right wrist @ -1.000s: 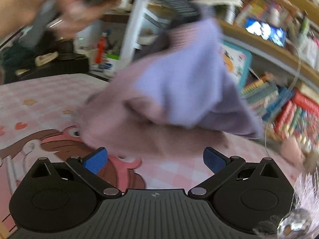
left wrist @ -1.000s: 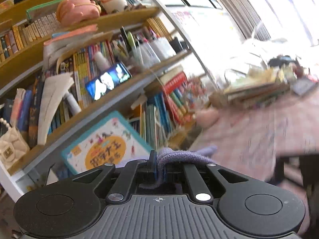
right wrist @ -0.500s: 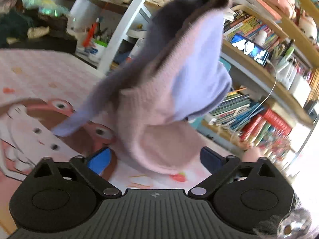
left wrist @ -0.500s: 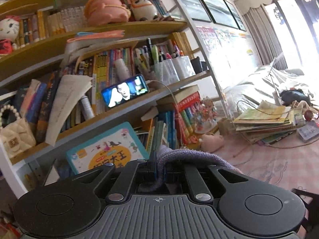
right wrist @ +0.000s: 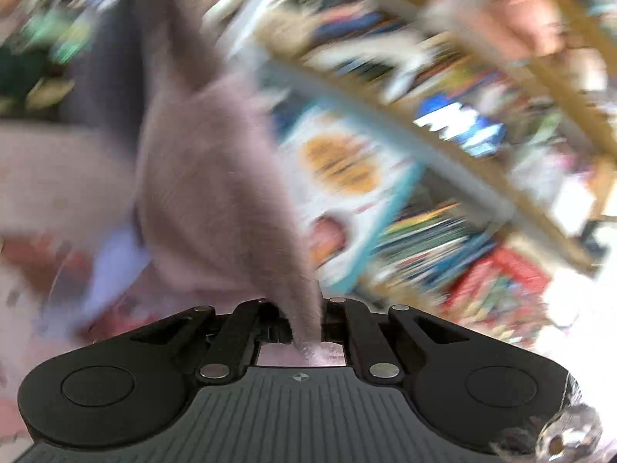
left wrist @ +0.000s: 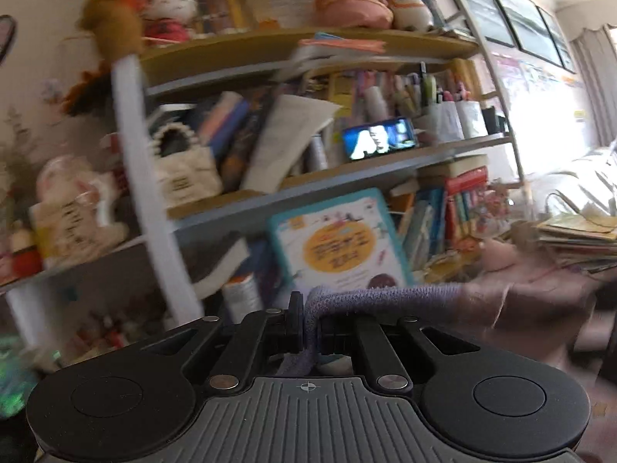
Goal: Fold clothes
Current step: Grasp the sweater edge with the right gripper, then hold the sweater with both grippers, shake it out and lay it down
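Now both hand-held grippers, L (left wrist: 308, 322) & R (right wrist: 304, 324), pinch purple knit (right wrist: 216, 193).

Bookshelf (left wrist: 347, 177) standing ahead of tongs, boards carrying books (left wrist: 459, 208), plush toys (left wrist: 351, 0), glowing phone (left wrist: 380, 143).

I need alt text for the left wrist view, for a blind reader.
The left gripper is shut on a lilac knitted garment, which stretches off to the right. Behind stands a crowded wooden bookshelf with books, plush toys and a small lit screen.
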Tool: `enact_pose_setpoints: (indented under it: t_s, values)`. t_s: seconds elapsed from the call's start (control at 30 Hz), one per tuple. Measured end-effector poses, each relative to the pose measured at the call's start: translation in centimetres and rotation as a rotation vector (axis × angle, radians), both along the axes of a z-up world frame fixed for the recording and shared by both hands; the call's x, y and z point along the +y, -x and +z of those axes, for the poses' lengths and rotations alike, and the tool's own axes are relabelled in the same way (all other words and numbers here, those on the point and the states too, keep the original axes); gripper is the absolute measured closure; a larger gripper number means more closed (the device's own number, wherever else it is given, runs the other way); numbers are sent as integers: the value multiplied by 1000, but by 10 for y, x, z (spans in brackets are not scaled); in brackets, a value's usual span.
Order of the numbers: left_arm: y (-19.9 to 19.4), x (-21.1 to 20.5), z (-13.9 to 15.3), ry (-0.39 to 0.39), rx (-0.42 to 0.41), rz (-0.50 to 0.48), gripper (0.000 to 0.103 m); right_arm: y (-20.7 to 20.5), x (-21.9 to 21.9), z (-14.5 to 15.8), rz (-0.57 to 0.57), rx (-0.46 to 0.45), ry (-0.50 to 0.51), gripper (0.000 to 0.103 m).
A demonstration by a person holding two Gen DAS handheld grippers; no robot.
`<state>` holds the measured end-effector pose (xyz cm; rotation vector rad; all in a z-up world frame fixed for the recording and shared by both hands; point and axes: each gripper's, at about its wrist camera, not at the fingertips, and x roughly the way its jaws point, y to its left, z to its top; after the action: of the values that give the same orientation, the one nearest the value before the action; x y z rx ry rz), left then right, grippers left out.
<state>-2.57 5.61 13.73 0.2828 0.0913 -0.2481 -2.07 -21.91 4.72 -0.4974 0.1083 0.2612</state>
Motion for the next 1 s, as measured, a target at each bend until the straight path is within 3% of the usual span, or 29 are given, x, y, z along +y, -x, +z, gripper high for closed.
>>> enact_pose_setpoints:
  t_s: [0.13, 0.23, 0.33, 0.4, 0.47, 0.5, 0.6, 0.73, 0.77, 0.8, 0.87, 1.0]
  values:
    - [48, 7, 9, 50, -142, -1, 95, 34, -21, 60, -53, -225, -95, 98]
    - [89, 10, 30, 112, -303, -32, 95, 69, -29, 93, -42, -413, -133, 98]
    - [113, 18, 48, 190, -406, -78, 95, 98, -42, 120, -13, -598, -163, 98]
    - [114, 24, 56, 240, -405, -117, 95, 111, -46, 131, -4, -668, -167, 98]
    - [102, 27, 55, 282, -349, -142, 94, 104, -47, 132, -6, -662, -152, 97]
    - [89, 28, 51, 296, -296, -143, 94, 97, -45, 131, -10, -638, -142, 97]
    - [40, 27, 22, 310, -92, -102, 94, 44, -43, 113, 9, -379, -129, 97]
    - [-40, 17, -45, 238, 228, -17, 94, -54, -37, 49, 14, 118, -93, 97]
    - [-59, 14, -63, 220, 302, -1, 94, -70, -33, 29, 4, 180, -62, 97]
    - [-75, 12, -77, 202, 355, 12, 94, -86, -28, 10, -5, 239, -31, 97]
    - [-99, 7, -92, 165, 401, 29, 94, -100, -20, -14, -13, 260, 37, 97]
    - [-141, 6, -102, 152, 451, 33, 91, -132, -17, -17, -19, 303, 50, 97]
